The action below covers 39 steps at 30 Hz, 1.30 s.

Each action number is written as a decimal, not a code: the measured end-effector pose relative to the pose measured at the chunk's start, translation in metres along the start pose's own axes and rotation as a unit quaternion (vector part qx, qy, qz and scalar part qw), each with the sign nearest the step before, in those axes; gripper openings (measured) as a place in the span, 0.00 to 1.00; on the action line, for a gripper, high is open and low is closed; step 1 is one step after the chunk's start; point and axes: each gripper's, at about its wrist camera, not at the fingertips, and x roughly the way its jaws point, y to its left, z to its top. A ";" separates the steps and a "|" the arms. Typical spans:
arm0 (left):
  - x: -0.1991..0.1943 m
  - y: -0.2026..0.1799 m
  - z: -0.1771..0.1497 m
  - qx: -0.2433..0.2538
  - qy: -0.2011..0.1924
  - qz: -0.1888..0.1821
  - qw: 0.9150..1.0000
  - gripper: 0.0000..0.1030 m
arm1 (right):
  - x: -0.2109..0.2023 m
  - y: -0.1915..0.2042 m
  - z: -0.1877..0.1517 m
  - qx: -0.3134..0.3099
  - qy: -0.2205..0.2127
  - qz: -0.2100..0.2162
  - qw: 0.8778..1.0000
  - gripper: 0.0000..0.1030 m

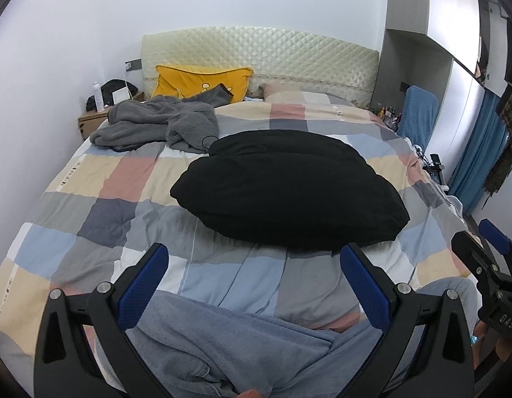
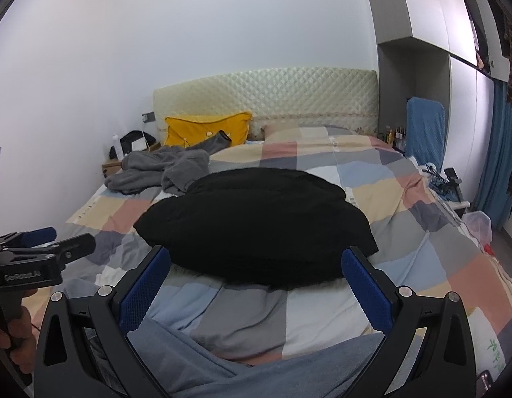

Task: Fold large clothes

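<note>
A black garment [image 1: 289, 192] lies folded in a thick bundle on the middle of the checked quilt [image 1: 90, 205]; it also shows in the right wrist view [image 2: 256, 225]. A grey fleece garment [image 1: 156, 122] lies crumpled at the far left of the bed [image 2: 163, 169]. A light blue-grey cloth [image 1: 239, 341] lies at the near edge, under both grippers [image 2: 256, 361]. My left gripper [image 1: 254, 285] is open and empty above it. My right gripper [image 2: 256, 288] is open and empty, just short of the black bundle.
A yellow pillow [image 1: 203, 83] leans on the quilted headboard [image 1: 272, 56]. A bedside table [image 1: 93, 119] with a bottle and a dark bag stands at the far left. A blue chair [image 2: 425, 129], a blue curtain [image 2: 498, 162] and wardrobes are on the right.
</note>
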 end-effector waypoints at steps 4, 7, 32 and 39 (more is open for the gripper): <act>0.000 0.000 -0.001 -0.001 0.002 -0.002 1.000 1.00 | 0.002 -0.003 -0.001 0.005 0.005 -0.001 1.000 1.00; 0.000 0.000 -0.002 0.001 0.000 -0.005 1.000 1.00 | 0.001 -0.002 -0.001 0.003 0.004 -0.004 1.000 1.00; -0.003 -0.014 -0.001 0.013 -0.001 -0.007 1.000 1.00 | -0.010 -0.010 -0.002 0.006 -0.001 -0.013 1.000 1.00; -0.003 -0.015 -0.002 0.011 0.001 -0.006 1.000 1.00 | -0.011 -0.012 -0.002 0.008 -0.001 -0.014 1.000 1.00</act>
